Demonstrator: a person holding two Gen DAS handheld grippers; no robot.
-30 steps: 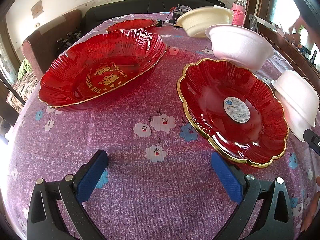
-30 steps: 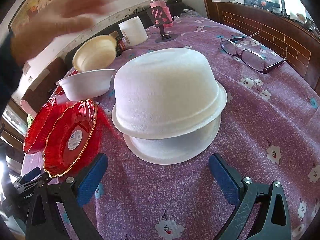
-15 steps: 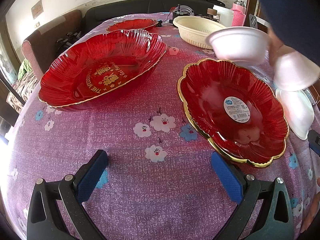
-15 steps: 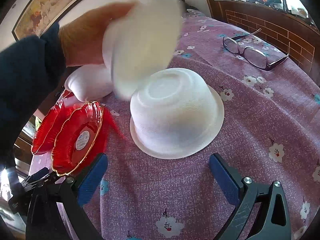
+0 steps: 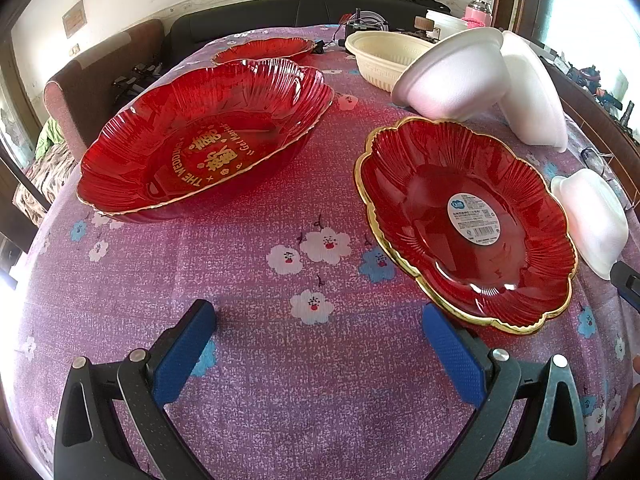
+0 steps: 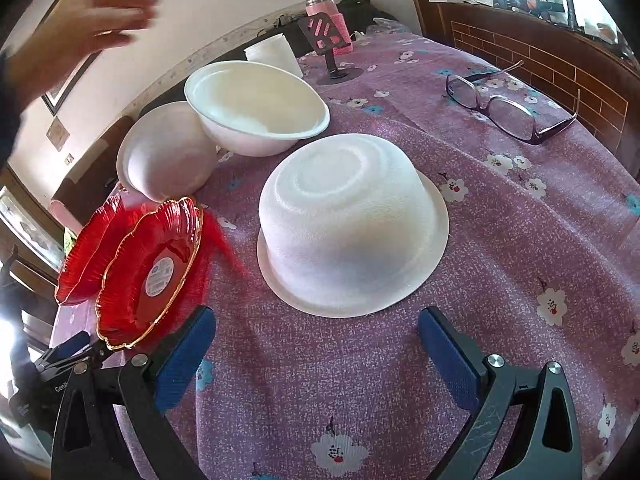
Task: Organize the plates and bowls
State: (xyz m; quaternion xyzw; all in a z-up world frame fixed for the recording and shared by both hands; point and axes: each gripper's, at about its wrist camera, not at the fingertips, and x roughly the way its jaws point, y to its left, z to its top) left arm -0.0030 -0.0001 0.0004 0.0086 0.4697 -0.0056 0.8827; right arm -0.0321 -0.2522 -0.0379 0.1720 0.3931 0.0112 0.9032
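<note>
In the left wrist view my left gripper point(image 5: 320, 344) is open and empty above the purple cloth. A red gold-rimmed plate with a sticker point(image 5: 464, 220) lies ahead right, a large red plate with gold lettering point(image 5: 204, 144) ahead left, a third red plate point(image 5: 264, 49) behind. Two white foam bowls point(image 5: 456, 76) lean together at the back right. In the right wrist view my right gripper point(image 6: 316, 344) is open and empty just short of an upside-down white foam bowl point(image 6: 348, 220). Behind it stand an upright foam bowl point(image 6: 256, 108) and a tilted one point(image 6: 168, 152).
A cream bowl point(image 5: 384, 56) sits at the far side. Glasses point(image 6: 508, 108), a phone stand point(image 6: 328, 40), a white cup point(image 6: 272, 54) and a pink bottle point(image 6: 324, 4) stand behind the bowls. A bare hand point(image 6: 100, 20) hovers top left. Brick ledge at right.
The hand lifted the top foam bowl off the upside-down stack, set it upright behind, leaning on the other foam bowl, and drew back. Both grippers stayed still.
</note>
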